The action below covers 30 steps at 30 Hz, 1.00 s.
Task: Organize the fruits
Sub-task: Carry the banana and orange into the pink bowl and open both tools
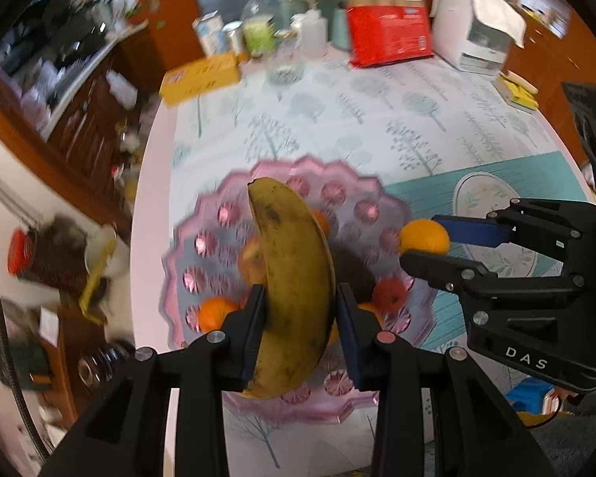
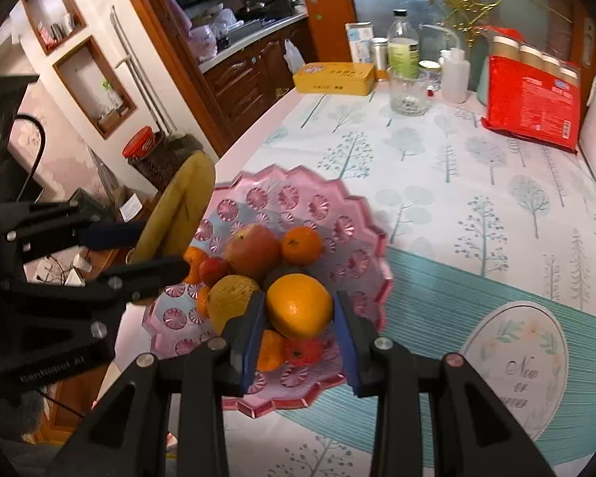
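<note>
Now | left hand-held gripper (image 1: 300, 310) tilted down, clamping banana (image 1: 294, 278) | right hand-held gripper (image 2: 298, 314) tilted down, clamping orange (image 2: 299, 305)

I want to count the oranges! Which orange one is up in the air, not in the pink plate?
The orange pinched in the right tool. The other orange fruits lie loose in the pink plate, with nothing gripping them.

Bright indoor light, strong fisheye bending at edges, left view motion-blurred
</note>
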Available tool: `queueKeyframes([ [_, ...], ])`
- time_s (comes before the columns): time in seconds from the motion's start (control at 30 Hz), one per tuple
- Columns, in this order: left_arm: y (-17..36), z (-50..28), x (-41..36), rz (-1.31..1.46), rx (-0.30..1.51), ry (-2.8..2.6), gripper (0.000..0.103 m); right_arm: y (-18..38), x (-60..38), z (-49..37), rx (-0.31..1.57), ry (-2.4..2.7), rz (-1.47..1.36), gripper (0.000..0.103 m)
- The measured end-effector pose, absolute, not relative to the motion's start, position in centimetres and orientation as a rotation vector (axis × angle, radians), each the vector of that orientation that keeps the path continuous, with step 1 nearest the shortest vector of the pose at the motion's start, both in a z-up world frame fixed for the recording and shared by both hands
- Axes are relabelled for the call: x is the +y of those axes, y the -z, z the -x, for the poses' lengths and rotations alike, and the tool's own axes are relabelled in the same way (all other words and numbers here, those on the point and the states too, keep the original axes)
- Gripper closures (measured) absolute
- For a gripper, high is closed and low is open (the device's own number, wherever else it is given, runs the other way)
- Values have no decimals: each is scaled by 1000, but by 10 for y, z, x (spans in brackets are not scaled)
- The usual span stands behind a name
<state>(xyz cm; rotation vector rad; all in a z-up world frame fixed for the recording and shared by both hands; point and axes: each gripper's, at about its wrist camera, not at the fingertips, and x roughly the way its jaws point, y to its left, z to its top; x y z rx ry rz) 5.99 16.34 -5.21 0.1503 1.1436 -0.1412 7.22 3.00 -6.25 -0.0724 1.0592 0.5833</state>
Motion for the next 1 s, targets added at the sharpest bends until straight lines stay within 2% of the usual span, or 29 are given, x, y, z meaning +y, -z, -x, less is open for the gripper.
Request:
queueKeyframes([
  [0.33, 89, -50, 178, -106, 1182, 58, 70, 89, 56, -81, 1107, -548, 103, 68],
  [1.0, 115, -69, 177, -90, 1180, 8, 69, 114, 65, -95, 1138, -491, 171, 68],
])
